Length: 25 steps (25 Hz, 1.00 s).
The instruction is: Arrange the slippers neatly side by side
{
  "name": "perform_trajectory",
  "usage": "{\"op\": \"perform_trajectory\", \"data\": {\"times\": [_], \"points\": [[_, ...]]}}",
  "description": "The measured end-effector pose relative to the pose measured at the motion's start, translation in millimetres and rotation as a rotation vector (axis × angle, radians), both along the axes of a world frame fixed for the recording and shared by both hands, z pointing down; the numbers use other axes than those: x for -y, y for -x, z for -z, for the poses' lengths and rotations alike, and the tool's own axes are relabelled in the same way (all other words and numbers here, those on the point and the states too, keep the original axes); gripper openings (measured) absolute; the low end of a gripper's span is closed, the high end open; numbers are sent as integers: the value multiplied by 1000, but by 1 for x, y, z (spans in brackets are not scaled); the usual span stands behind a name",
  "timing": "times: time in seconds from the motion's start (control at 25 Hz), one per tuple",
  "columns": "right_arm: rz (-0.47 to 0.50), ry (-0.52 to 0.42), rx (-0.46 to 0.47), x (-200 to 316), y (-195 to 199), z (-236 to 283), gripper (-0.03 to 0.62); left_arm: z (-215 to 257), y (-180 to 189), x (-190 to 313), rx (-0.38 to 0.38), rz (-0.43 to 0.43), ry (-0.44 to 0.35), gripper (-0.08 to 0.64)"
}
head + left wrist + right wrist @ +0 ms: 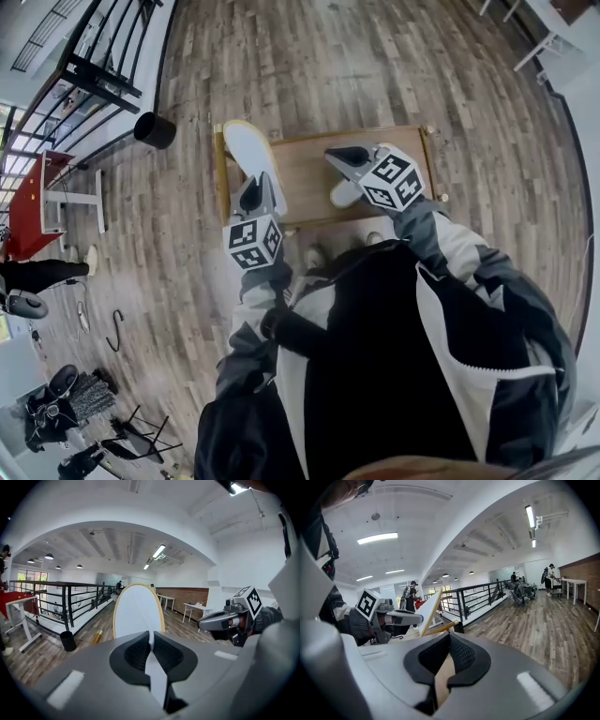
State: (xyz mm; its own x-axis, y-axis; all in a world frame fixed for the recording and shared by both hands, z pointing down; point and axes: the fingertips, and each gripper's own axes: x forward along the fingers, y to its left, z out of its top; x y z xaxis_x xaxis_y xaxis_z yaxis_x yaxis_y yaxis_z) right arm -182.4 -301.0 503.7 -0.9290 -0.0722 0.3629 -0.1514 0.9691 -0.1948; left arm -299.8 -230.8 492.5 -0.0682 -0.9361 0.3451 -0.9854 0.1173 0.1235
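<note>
White slipper (248, 148) in our left gripper (260, 192)'s closed jaws, mate (345, 195) in our right gripper (342, 157)'s, we are holding both over the board (300, 183), likely needing a parallel set-down next.

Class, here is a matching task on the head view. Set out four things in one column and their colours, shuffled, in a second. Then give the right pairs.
Column one:
1. bin
2. sole of the slipper clamped in the left gripper
3. table top at the far left
4. board lying below both hands

Column two:
A. red
B. wood brown
C. black
D. white

Pairs: 1-C; 2-D; 3-A; 4-B
</note>
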Motion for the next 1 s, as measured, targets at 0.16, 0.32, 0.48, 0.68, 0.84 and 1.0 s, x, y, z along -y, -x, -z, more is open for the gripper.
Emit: {"op": "perform_trajectory", "data": {"times": [0.16,0.32,0.48,0.68,0.84,1.0], "points": [[4,8,8,-7,11,1,5,-13,16,-7,-1,0,37,26],[-8,12,7,-8,13,0,5,-34,31,-8,-10,14,80,26],[-24,6,21,-6,6,2,5,-60,42,-6,9,15,135,26],[-47,-2,36,-5,-4,2,5,-109,48,-1,-20,-1,238,28],[-64,-16,43,-3,-18,1,5,-146,51,-1,-62,7,311,27],[-84,-32,35,-1,-28,1,5,-178,60,-2,-44,7,386,28]]}}
